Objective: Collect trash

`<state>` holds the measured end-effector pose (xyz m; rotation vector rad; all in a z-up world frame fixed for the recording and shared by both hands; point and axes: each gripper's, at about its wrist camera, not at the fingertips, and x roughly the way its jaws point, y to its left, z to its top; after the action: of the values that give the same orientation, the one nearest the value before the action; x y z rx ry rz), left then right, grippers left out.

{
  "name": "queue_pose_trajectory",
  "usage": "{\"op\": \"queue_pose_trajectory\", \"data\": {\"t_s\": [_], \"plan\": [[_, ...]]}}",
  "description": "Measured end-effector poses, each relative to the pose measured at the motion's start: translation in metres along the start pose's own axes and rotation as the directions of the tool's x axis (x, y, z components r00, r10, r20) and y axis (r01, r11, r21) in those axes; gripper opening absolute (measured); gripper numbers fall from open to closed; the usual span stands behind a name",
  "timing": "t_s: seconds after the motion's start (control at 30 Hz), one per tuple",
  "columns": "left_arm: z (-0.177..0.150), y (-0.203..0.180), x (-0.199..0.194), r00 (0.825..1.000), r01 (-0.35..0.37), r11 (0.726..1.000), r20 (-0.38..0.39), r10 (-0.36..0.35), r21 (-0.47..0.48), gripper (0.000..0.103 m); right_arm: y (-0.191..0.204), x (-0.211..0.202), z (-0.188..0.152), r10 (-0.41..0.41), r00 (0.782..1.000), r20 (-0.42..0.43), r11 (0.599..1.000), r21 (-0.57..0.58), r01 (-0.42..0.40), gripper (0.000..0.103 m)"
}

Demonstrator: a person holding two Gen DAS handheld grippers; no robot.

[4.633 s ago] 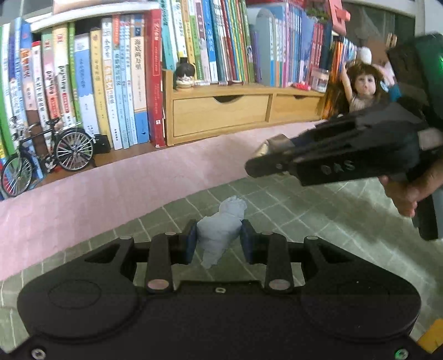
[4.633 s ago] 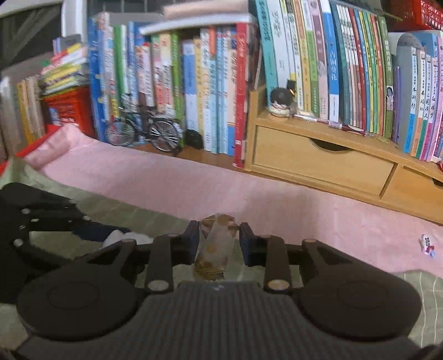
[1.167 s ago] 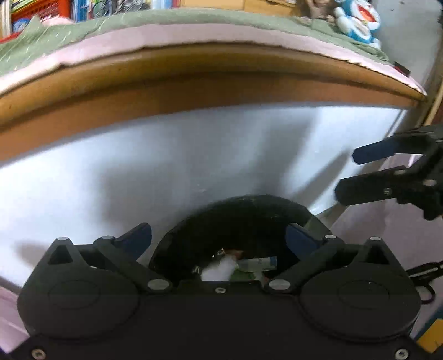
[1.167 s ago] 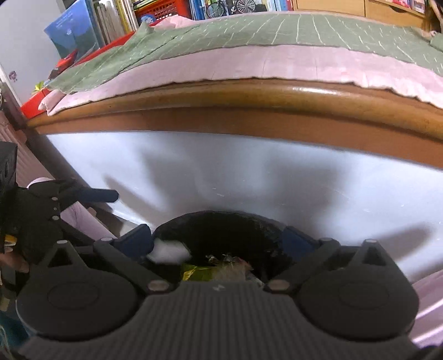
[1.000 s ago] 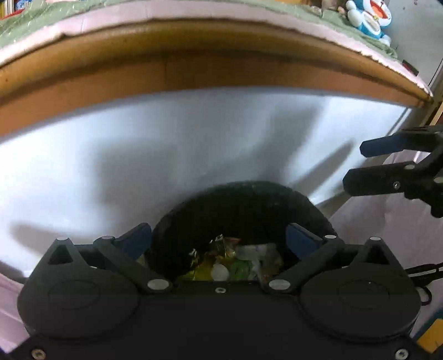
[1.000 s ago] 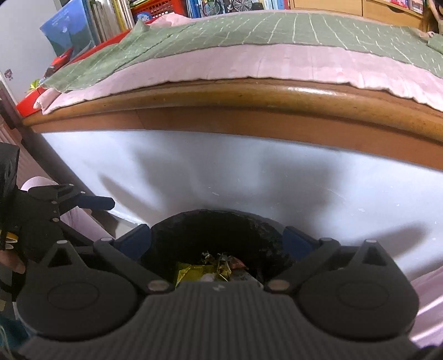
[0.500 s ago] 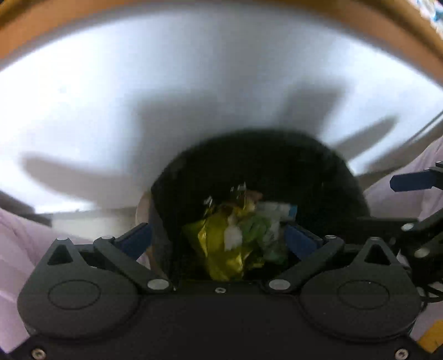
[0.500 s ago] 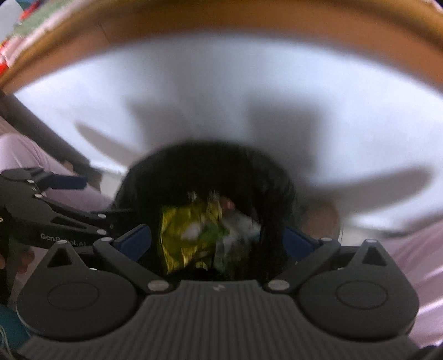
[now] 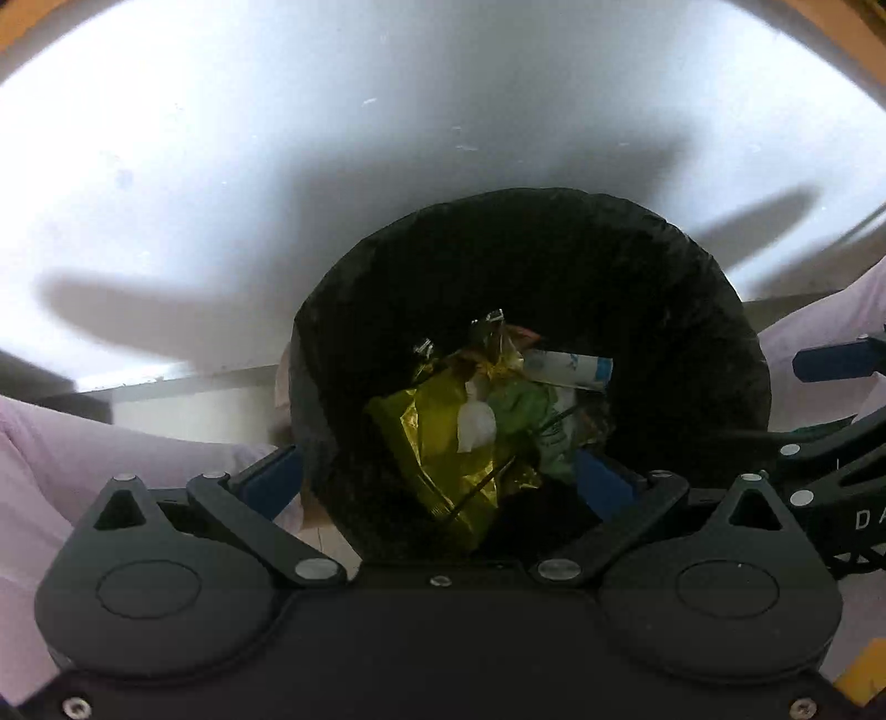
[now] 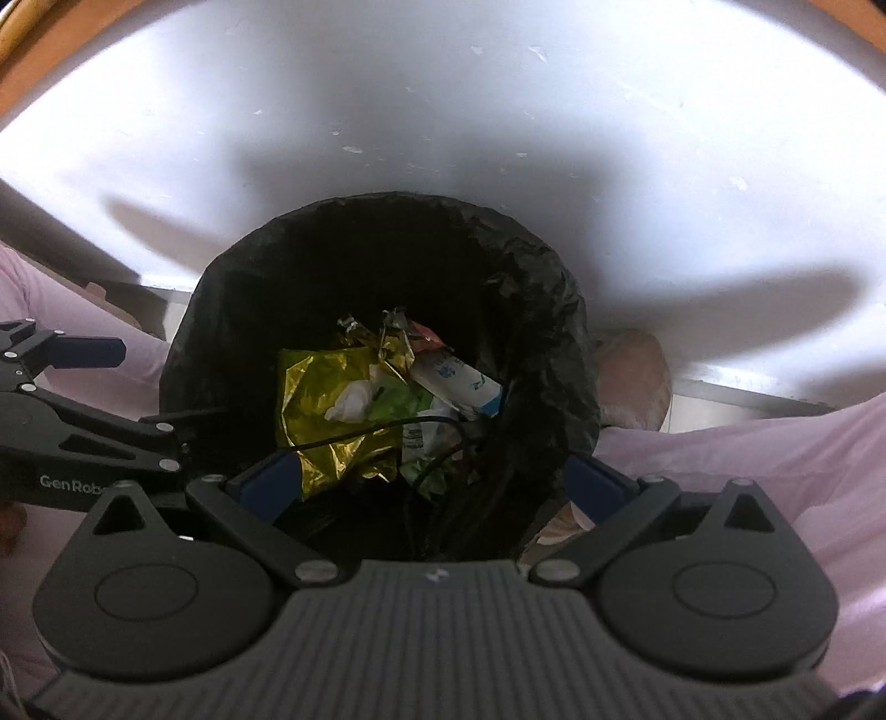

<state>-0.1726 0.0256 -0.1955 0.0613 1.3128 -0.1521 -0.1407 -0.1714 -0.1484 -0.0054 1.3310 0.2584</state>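
Note:
A round bin lined with a black bag (image 9: 554, 266) (image 10: 531, 310) stands on the floor below both grippers. Inside lie a crumpled gold foil wrapper (image 9: 437, 437) (image 10: 321, 399), a white tissue wad (image 9: 476, 423) (image 10: 351, 400), green packaging (image 9: 523, 410) (image 10: 398, 401) and a white and blue packet (image 9: 570, 368) (image 10: 459, 382). My left gripper (image 9: 437, 479) hangs open over the bin with nothing between its blue pads. My right gripper (image 10: 429, 479) is open above the bin too, also empty. Each gripper shows at the edge of the other's view.
A white panel (image 9: 277, 166) (image 10: 443, 111) under a wooden edge (image 9: 819, 39) rises behind the bin. A person's pale pink trouser legs (image 9: 83, 454) (image 10: 747, 459) flank the bin on both sides. A thin black cable (image 10: 376, 429) crosses the trash.
Both grippers carried their trash from the bed down to the bin and opened; the tissue and foil piece now lie inside. Over the last second both views tilted down further over the bin.

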Motion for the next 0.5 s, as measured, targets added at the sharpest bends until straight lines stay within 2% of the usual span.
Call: {"op": "queue_pose_trajectory", "data": {"t_s": [0.5], "plan": [[-0.0022,0.0009,0.0080,1.000,0.001,1.000,-0.019,-0.001,-0.010,0.103,0.0025,0.0041,0.0001,-0.018,1.000,-0.007,1.000,0.002,0.018,0.103]]}}
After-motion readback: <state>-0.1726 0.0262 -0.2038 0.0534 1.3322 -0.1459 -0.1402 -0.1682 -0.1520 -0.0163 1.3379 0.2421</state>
